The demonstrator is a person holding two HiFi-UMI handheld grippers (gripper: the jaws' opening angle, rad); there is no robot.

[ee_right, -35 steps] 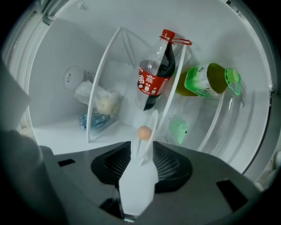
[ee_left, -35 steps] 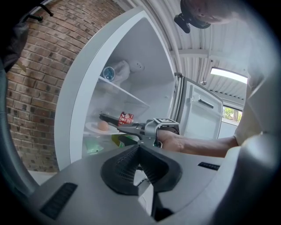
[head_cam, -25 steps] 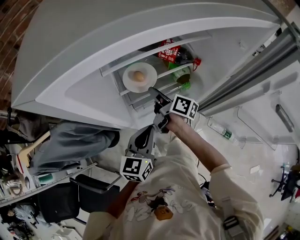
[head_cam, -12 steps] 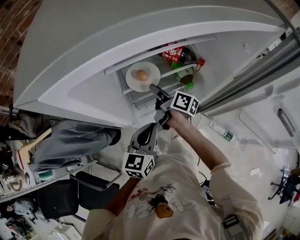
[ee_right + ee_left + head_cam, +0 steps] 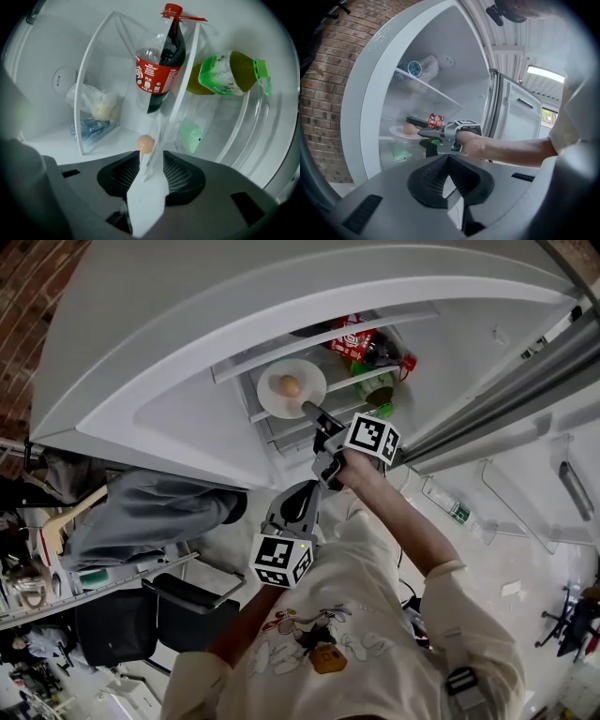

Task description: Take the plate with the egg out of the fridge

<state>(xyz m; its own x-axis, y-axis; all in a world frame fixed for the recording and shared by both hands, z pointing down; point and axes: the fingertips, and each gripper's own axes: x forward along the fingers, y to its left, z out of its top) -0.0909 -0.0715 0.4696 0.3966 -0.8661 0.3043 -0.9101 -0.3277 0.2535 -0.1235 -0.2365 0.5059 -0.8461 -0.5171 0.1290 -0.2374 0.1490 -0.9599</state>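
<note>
Clamping right tool (image 5: 307,409) onto near rim of plate (image 5: 277,396), jaws pressed onto the thin edge, nothing else between them. Carrying egg (image 5: 146,144) loose on the plate just ahead of the tips, inside fridge (image 5: 469,324), with a clear shelf (image 5: 78,103) panel close beside. Cannot tell whether resting on a shelf or already lifted. Holding left tool (image 5: 449,161) pressed together and empty, well behind the right tool, outside the opening. Reading the step as extraction: pull straight back along the tool axis, keep the plate level, no wrist roll, gentle start and stop. Treat the egg as a free roller: round, smooth, matte shell on a flat white smooth plate, with only a shallow lip to catch it. Expect droop or slip at the far edge, given a one-sided pinch on a thin hard rim; worth bringing the left tool to the opposite rim once clear of the opening. Mind cola (image 5: 157,65) beyond the tips and green bottle (image 5: 225,75) ahead-right, both smooth cylindrical plastic; also a crinkled clear bag (image 5: 93,112) ahead-left. Avoid knocking the rim on the rigid shelf edges close by on the way out.
</note>
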